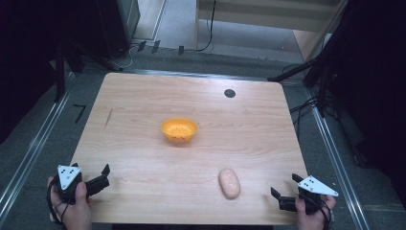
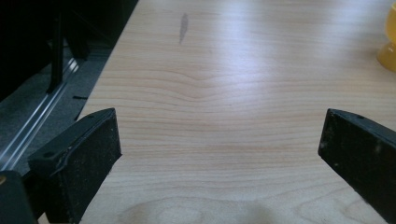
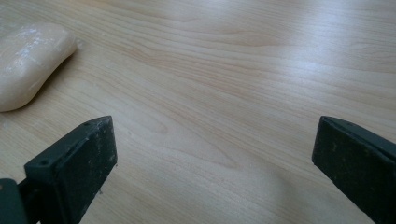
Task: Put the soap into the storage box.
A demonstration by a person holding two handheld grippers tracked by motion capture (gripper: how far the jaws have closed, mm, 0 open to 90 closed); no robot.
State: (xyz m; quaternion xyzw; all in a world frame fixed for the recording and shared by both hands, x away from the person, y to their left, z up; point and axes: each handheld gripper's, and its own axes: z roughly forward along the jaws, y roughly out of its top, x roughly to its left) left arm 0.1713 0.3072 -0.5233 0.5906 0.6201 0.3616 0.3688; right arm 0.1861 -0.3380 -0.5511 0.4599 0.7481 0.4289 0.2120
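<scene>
A pale wood desk (image 1: 143, 120) sat square under the high view, grain running across it, one dark streak (image 1: 108, 118) near its left edge and a small black disc (image 1: 230, 93) toward the far right corner. Grey floor and metal rails (image 1: 33, 148) framed both sides, cables (image 1: 306, 108) trailed at the right, and the room beyond fell off into black.

At mid-desk stood an orange bowl (image 1: 179, 130). Nearer the person, right of centre, a pale bun (image 1: 229, 183) lay flat on the wood, well apart from the bowl.

The left gripper (image 1: 103, 176) rested at the near left corner, jaws wide with bare wood between them. The right gripper (image 1: 285, 187) sat at the near right corner, just beside the bun, jaws wide too and holding nothing.

In the left gripper view the bowl was cut off at the right edge, a mere sliver. In the right gripper view the bun ran off the left edge. Both hands were cropped at the bottom of the high view.
</scene>
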